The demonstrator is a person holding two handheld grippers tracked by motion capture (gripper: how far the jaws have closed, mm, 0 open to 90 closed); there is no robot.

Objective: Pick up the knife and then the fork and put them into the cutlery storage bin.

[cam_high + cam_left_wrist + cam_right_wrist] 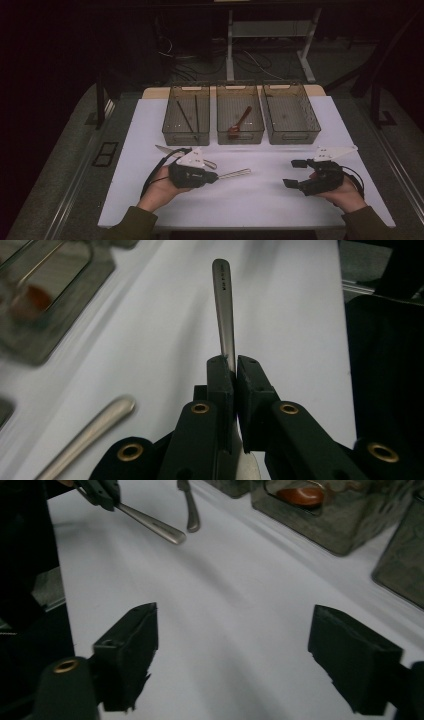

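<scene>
My left gripper (216, 176) (235, 365) is shut on a metal cutlery piece (235, 174) (223, 305). Its slim handle sticks out past the jaws toward the right, above the white table (260, 200); its head end is hidden behind the jaws. My right gripper (295, 173) (235, 650) hovers open at the right side of the table, with nothing between its fingers (127, 645). From there I see the left gripper's held cutlery handle (152, 525) at the upper left. A second metal utensil (165, 149) (95, 430) (190, 507) lies on the table just behind the left gripper.
Three clear bins stand in a row at the back. The left bin (170, 131) holds dark chopsticks (186, 117). The middle bin (222, 135) holds a red-brown spoon (241, 122) (300, 495). The right bin (307, 131) looks bare. Bare white table lies between the grippers.
</scene>
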